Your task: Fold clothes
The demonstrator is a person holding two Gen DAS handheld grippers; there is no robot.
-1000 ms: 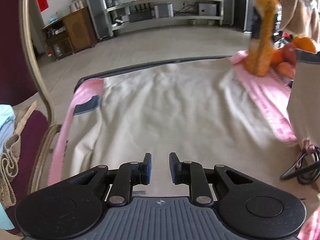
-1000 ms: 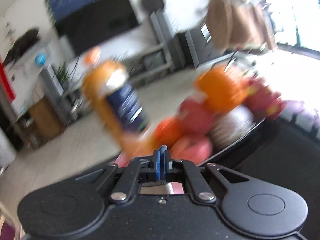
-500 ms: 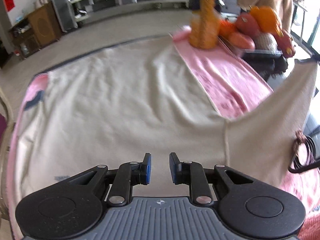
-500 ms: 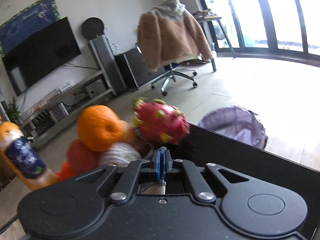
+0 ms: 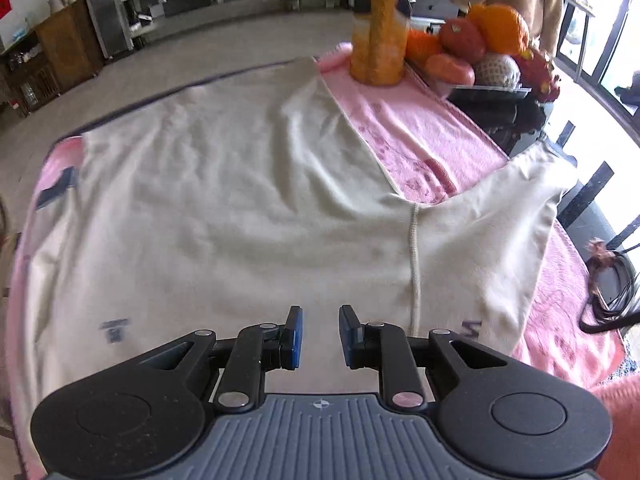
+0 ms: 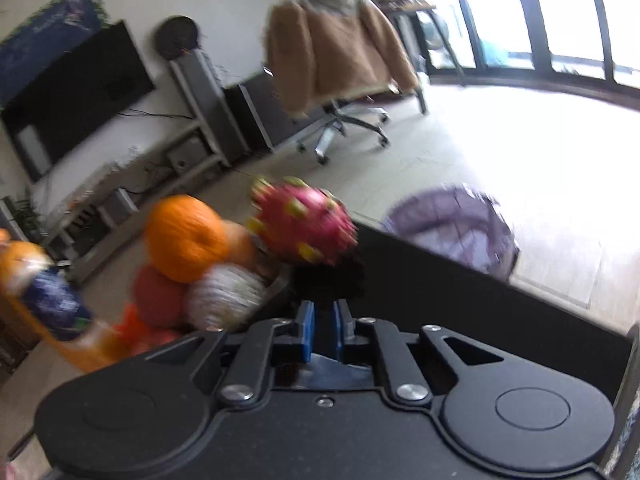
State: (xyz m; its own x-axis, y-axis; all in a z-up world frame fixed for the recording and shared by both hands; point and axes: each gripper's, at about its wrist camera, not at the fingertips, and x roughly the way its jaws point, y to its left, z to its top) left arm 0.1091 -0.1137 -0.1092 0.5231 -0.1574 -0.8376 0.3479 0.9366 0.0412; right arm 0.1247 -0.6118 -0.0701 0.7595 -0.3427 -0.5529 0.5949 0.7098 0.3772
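Left hand-held gripper [image 5: 320, 330] hovers released over the cream garment [image 5: 224, 208]; right hand-held gripper [image 6: 323, 330] slightly parted, empty, near the fruit pile [image 6: 224, 256].

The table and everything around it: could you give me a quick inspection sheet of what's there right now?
Surface: table covered by a pink blanket.
Job's things: cream garment spread flat, its right sleeve lying out over the blanket.
Clutter: orange drink bottle and a fruit tray with oranges and a dragon fruit at the far right corner.
Grippers: left gripper open above the garment's near edge; right gripper slightly open, nothing seen between its jaws.
Cables: black cable coil at the right edge.
Surroundings: television, shelving, brown jacket on an office chair, windows.
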